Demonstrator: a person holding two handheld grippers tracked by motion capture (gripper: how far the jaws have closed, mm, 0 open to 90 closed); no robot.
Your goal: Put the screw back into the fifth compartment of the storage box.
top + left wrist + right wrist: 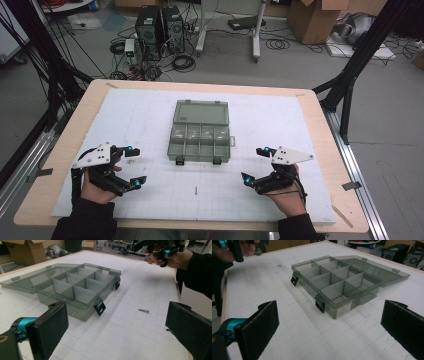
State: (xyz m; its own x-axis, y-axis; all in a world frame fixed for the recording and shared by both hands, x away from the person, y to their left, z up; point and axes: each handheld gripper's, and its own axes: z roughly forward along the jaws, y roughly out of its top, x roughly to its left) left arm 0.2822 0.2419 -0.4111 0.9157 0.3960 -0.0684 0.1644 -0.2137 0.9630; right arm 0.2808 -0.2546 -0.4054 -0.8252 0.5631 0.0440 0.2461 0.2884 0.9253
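- Grey-clear compartment box (200,136) lies open mid-table, screw (196,190) near the front edge
- Left tool (134,166) and right tool (254,165) gape wide, empty
- Likely next: pinch the screw, needing precise low closing

The small screw (196,190) lying on the tabletop (150,125) in front of the organiser box (200,132) is rendered too small for its head type to be told.

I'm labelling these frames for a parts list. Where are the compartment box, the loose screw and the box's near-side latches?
compartment box (200,144): high view, on a divider between its cells.
screw (143,311): left gripper view, mid-shaft, lying on the white mat.
latch (320,305): right gripper view, on the black clip hanging at the front wall.
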